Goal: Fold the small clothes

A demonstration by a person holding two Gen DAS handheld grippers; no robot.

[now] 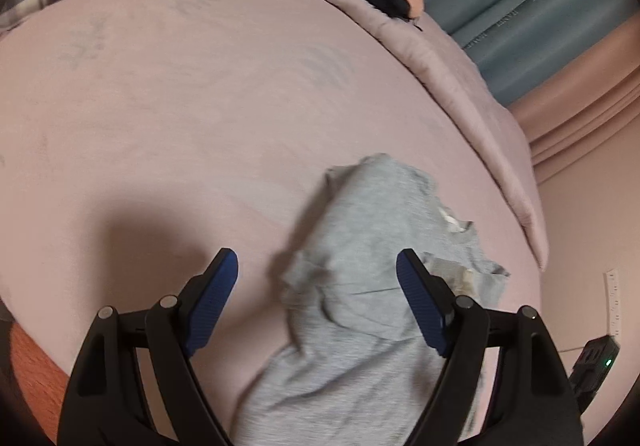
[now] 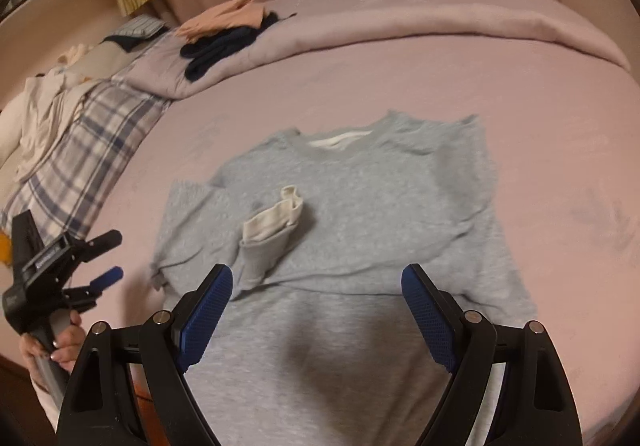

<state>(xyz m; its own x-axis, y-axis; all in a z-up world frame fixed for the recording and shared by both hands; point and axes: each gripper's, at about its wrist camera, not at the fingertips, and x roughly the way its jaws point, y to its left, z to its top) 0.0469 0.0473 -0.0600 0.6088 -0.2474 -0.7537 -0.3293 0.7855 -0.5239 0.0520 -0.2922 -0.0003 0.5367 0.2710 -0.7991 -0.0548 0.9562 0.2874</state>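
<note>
Lying flat on the bed [image 2: 520,58], a grey sweatshirt [image 2: 360,198] is seen.
Both the left hand-held gripper [image 1: 317,266] and right hand-held gripper [image 2: 317,278] are held apart above it.

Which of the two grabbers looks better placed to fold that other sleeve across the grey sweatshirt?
Probably the right gripper. It hangs open over the sweatshirt, whose unfolded sleeve lies on its side. The left gripper, also open, sits off the sweatshirt's opposite edge, beside the sleeve with the white cuff already folded in.
</note>
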